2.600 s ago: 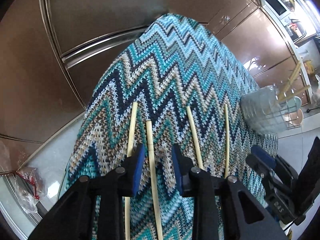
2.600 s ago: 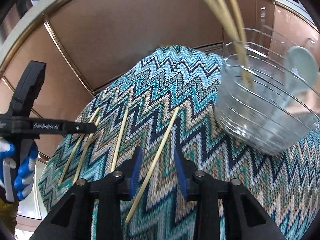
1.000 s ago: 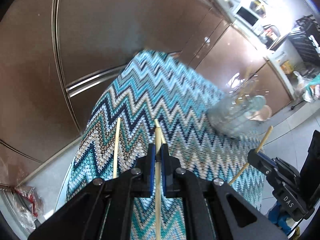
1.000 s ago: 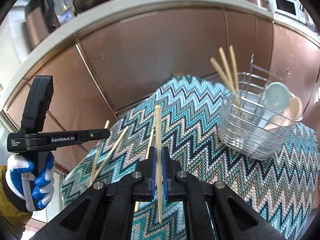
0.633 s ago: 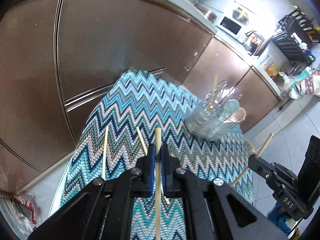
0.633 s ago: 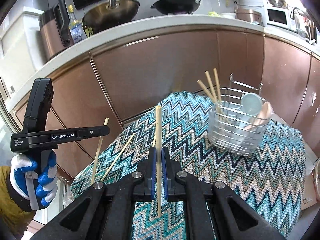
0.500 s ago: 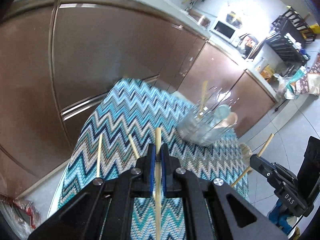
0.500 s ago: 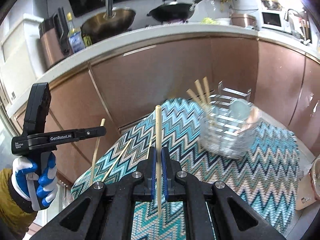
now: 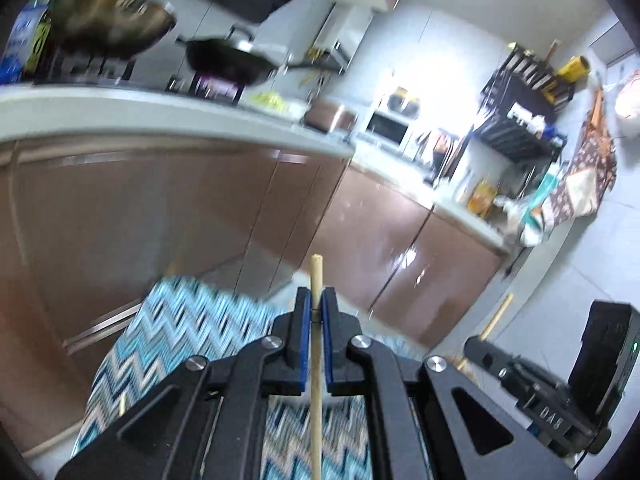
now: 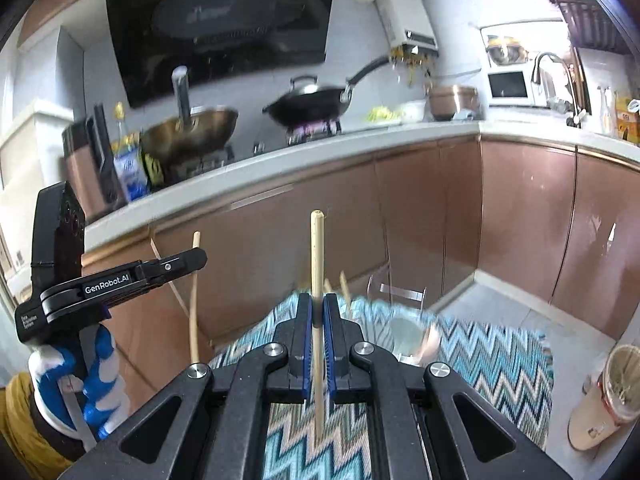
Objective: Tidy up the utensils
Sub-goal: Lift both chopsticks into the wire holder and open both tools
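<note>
My left gripper (image 9: 316, 310) is shut on a pale wooden chopstick (image 9: 316, 396) that stands up between its blue pads. It is raised above the zigzag cloth (image 9: 188, 320). My right gripper (image 10: 317, 312) is likewise shut on a second chopstick (image 10: 317, 256). Just beyond its fingertips, low and blurred, stands the wire basket (image 10: 400, 292) holding several chopsticks (image 10: 343, 284) and a pale spoon (image 10: 406, 334). In the right wrist view the left gripper (image 10: 196, 258) shows at the left with its chopstick (image 10: 195, 312). The right gripper (image 9: 476, 344) appears at the lower right of the left wrist view.
Brown cabinet fronts (image 10: 520, 216) and a white counter (image 10: 280, 164) with two woks (image 10: 308, 110) rise behind the cloth-covered table (image 10: 500, 360). A blue-and-white gloved hand (image 10: 96, 380) holds the left tool. A paper cup (image 10: 616, 380) stands at the lower right.
Both grippers have risen and tipped upward, each keeping its chopstick. The cloth and basket have sunk to the bottom of the views, and the counter and stove have come into sight.
</note>
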Action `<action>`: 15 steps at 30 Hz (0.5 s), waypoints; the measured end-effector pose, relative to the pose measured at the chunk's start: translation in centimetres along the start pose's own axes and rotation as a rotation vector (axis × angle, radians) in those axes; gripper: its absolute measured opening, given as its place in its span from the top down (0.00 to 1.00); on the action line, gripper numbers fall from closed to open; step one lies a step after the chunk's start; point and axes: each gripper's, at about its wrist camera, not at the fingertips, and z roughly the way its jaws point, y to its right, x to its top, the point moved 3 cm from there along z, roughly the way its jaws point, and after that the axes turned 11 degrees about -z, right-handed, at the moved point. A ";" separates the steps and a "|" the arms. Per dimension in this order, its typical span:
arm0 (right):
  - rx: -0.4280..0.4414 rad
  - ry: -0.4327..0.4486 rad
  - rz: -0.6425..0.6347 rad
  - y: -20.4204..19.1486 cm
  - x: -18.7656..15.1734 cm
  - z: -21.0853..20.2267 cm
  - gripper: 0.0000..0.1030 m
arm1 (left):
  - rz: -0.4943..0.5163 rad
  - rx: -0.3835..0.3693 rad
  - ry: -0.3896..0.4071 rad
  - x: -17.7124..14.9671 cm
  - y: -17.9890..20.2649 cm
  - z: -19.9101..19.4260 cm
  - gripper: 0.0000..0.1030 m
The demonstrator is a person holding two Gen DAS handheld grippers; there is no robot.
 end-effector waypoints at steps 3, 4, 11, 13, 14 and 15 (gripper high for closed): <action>-0.008 0.054 -0.001 0.9 1.2 0.7 0.94 | 0.019 -0.007 0.083 1.5 1.9 1.6 0.95; -0.012 0.068 -0.004 1.2 1.6 1.1 0.94 | 0.020 -0.010 0.105 1.9 2.4 2.3 0.95; -0.034 0.097 -0.018 3.2 2.0 4.7 0.94 | 0.021 -0.002 0.216 3.6 3.9 7.9 0.95; -0.047 0.092 -0.021 3.8 1.6 5.9 0.94 | 0.023 0.009 0.239 3.5 3.8 9.5 0.95; -0.050 0.091 -0.021 4.0 1.5 6.4 0.94 | 0.021 0.016 0.245 3.4 3.6 10.2 0.95; -0.051 0.089 -0.020 4.3 1.3 6.9 0.94 | 0.016 0.023 0.245 3.2 3.4 11.4 0.95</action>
